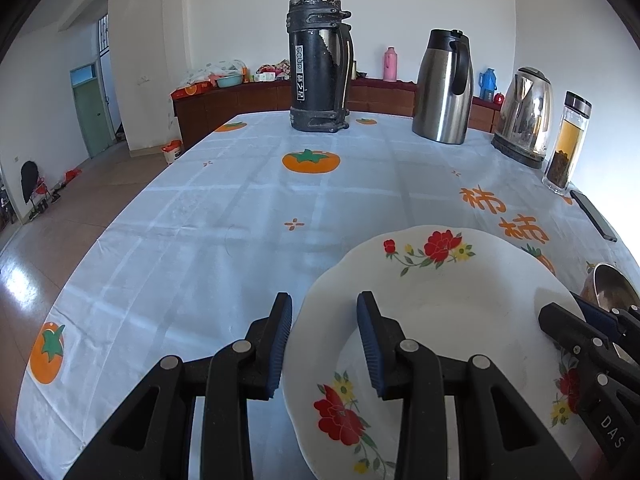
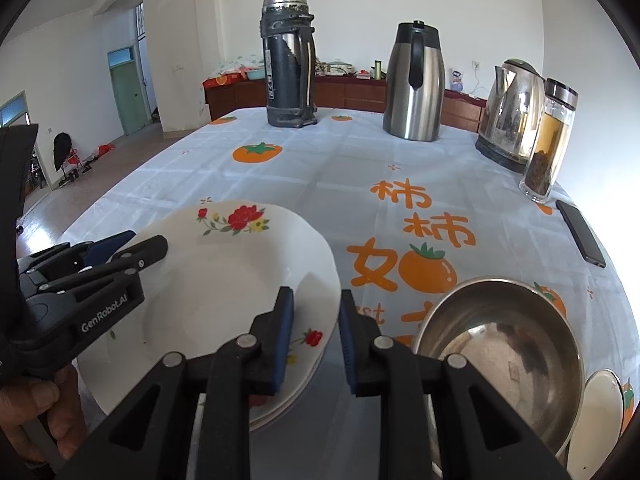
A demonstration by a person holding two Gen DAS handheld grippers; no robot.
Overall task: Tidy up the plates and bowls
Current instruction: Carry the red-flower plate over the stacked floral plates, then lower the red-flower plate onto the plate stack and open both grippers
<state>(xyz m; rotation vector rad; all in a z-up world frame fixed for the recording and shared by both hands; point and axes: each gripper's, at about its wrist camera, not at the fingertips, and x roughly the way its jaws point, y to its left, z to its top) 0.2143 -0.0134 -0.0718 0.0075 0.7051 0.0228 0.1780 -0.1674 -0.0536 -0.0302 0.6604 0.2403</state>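
Observation:
A white plate with red flowers (image 1: 460, 300) lies near the front of the table; in the right wrist view the plate (image 2: 224, 280) shows a second rim under it. My left gripper (image 1: 325, 340) is open and straddles the plate's left rim, one finger outside it and one over the well. My right gripper (image 2: 314, 340) is open too, with a narrower gap, and straddles the right rim. Each gripper shows in the other's view: the right gripper (image 1: 568, 312), the left gripper (image 2: 140, 244). A steel bowl (image 2: 500, 340) stands just right of the plate.
At the back of the table stand a black flask (image 1: 318, 60), a steel jug (image 1: 444, 88), a kettle (image 1: 524, 116) and a glass tea bottle (image 1: 566, 144). A phone (image 2: 580, 234) lies at the right edge. A small white dish (image 2: 600, 412) sits beside the bowl. A hand (image 2: 48, 400) holds the left gripper.

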